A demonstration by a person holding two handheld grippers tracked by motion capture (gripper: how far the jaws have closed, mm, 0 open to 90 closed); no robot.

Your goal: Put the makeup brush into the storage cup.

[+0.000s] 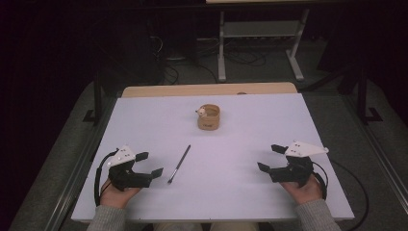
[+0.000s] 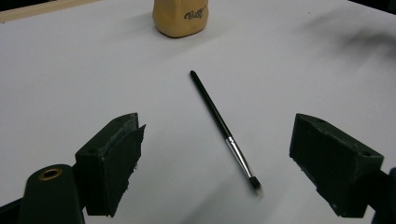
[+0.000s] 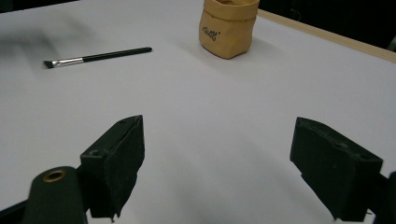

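Left tongs (image 1: pixel 150 164): matte black blocky jaws, wide, empty
Right tongs (image 1: pixel 269 158): same, wide, empty
Brush (image 1: pixel 179 164): slim black-handled makeup brush, metal ferrule
Pouch (image 1: pixel 209 117): soft tan, upright
Tabletop (image 1: pixel 240 134): smooth white

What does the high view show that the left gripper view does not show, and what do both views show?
High view alone: the person's hands, both whole grippers, the left gripper and the right gripper, each with jaws open and nothing between them, the open top of the tan pouch with something pale at its rim, and the floor beyond the table.
Left gripper view alone: the dark lettering on the pouch's side, the silver ferrule and the bristle tip of the brush, seen closely.
Both: the white table, the black brush lying flat, and the pouch standing beyond it.
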